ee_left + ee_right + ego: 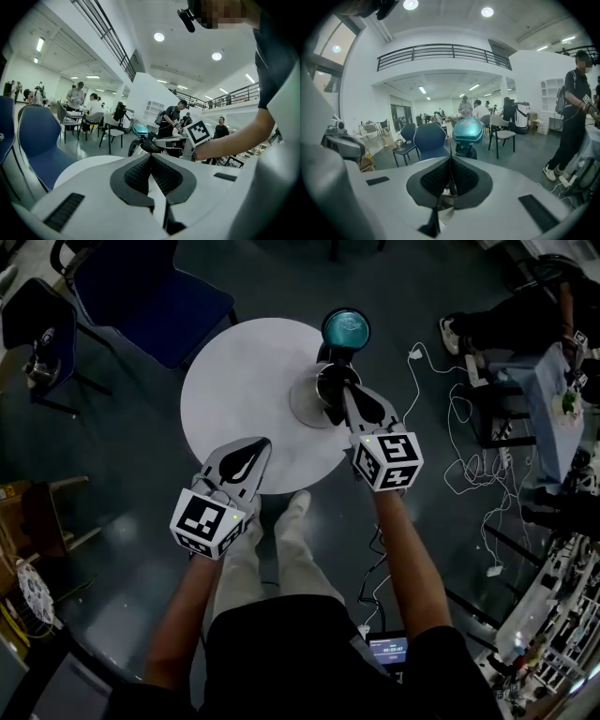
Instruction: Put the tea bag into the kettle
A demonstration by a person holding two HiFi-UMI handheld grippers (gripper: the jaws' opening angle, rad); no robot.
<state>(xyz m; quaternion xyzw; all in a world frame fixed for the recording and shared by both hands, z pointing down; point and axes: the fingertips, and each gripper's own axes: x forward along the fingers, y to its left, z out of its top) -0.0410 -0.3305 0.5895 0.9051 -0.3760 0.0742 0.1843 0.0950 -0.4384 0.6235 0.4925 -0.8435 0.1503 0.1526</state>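
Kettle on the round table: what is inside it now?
The kettle has its teal lid raised, but the right hand-held gripper covers the opening, so the inside is hidden. Its jaws are shut on a small pale thing, probably the tea bag.

One round table (234, 381), and what is counted around it
One kettle (309, 401); one teal lid (345, 329); one tea bag (446, 199); two grippers, the left gripper (261, 444) and the right gripper (339, 395); two chairs, a blue chair (164, 287) and a darker chair (28, 310)
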